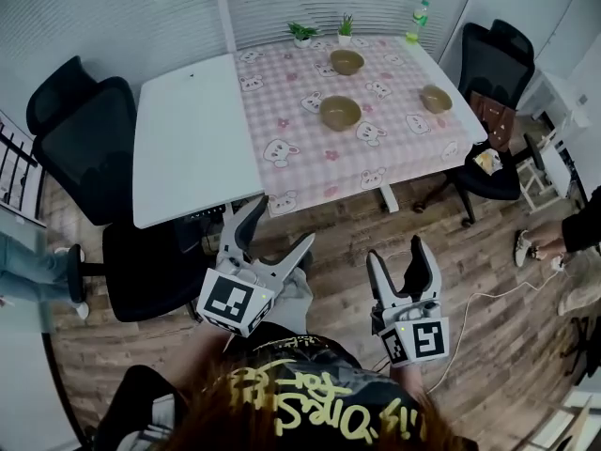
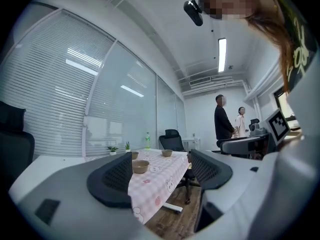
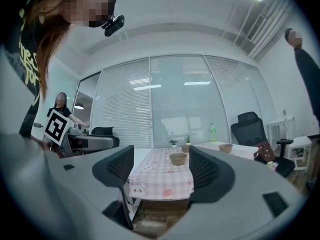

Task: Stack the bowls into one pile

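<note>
Three bowls empty, apart on table [image 1: 188, 148]: far-edge bowl [image 1: 346, 61], centre bowl [image 1: 340, 113], right-edge bowl [image 1: 436, 99]. Left gripper [image 1: 279, 225], right gripper [image 1: 396, 252]: jaws wide, nothing between.

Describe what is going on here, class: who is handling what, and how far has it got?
A person stands back from the table, holding the left tool and right tool, both open and empty. Three bowls sit apart on the pink checked cloth: the far bowl, the middle bowl, the right bowl. Nothing is stacked yet.
</note>
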The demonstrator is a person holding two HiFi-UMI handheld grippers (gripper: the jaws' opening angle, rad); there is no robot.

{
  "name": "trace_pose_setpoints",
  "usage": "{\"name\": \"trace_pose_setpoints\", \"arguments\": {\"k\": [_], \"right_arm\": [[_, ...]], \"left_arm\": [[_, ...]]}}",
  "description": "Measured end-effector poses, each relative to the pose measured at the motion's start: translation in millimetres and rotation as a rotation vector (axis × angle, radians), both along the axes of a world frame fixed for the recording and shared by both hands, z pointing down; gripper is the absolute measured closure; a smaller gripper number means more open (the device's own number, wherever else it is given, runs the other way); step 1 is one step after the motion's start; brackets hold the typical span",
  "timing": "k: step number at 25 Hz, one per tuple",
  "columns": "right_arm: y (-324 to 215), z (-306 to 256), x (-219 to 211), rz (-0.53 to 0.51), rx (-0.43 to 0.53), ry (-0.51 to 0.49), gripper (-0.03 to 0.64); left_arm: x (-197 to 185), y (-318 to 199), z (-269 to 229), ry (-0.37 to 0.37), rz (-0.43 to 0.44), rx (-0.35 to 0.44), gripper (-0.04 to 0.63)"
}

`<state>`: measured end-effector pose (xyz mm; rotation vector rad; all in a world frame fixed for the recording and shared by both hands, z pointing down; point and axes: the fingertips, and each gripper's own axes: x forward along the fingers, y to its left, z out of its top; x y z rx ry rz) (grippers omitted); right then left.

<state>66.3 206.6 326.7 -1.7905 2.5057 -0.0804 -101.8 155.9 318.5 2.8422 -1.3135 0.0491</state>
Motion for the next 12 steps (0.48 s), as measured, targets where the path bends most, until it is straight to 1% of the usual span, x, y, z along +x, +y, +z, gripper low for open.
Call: {"name": "trace_pose_setpoints", "arguments": {"k": [6, 12], "right_arm": [[-53.9, 3.8, 16.5, 0.021, 0.026, 0.011, 0.29], [-120.5, 5.9, 24.5, 0.03, 0.023, 0.018, 0.29]], "left_arm": [[19.0, -57.8, 1.9, 0.005, 0.025, 0.031, 0.229], [30.7, -122.5, 2.8, -0.008, 0.049, 0.035, 0.227]]}}
